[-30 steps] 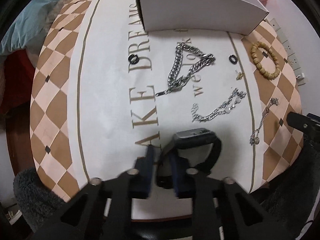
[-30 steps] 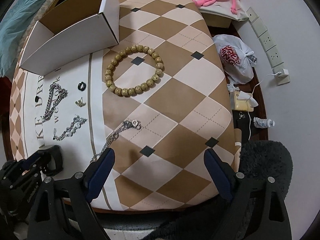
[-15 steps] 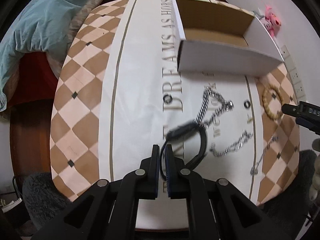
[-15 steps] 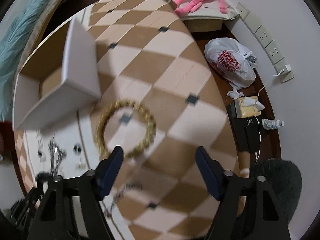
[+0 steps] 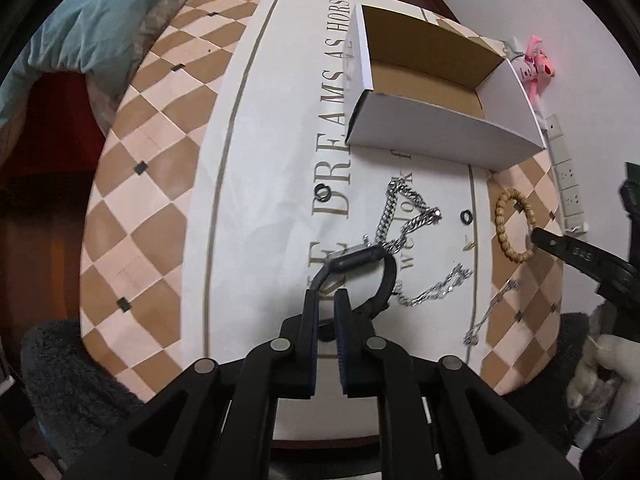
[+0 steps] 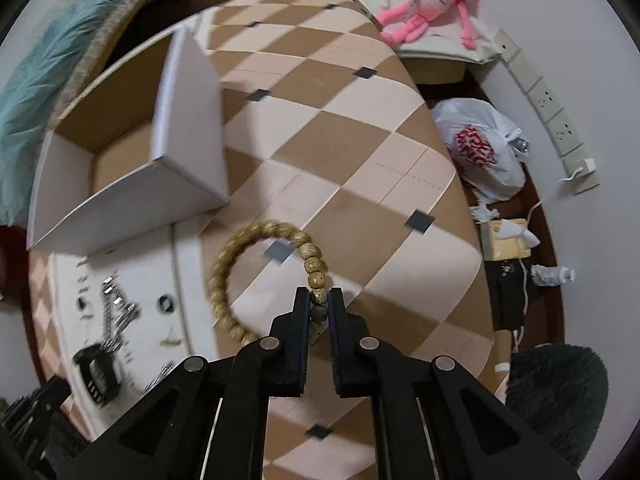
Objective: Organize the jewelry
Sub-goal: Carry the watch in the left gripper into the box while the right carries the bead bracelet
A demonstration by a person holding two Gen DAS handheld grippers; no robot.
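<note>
My left gripper (image 5: 326, 300) is shut on the strap of a black watch (image 5: 356, 260) and holds it above the table. My right gripper (image 6: 319, 300) is shut on a wooden bead bracelet (image 6: 228, 264), which also shows in the left wrist view (image 5: 505, 224). An open white cardboard box (image 5: 432, 128) stands at the back; it also shows in the right wrist view (image 6: 132, 152). On the cloth lie a thick silver chain (image 5: 404, 216), a thinner silver bracelet (image 5: 436, 288), a fine chain (image 5: 490, 312) and two black rings (image 5: 322, 192) (image 5: 465, 217).
The round table wears a checkered cloth (image 5: 148, 216) with printed lettering. A small gold earring (image 5: 467, 246) lies near the right ring. A blue blanket (image 5: 80, 32) lies far left. A plastic bag (image 6: 480, 152) and a pink plush toy (image 6: 432, 0) lie beyond the right edge.
My left gripper has closed on the watch strap and lifted it off the cloth. My right gripper has moved to the bead bracelet and shut on it.
</note>
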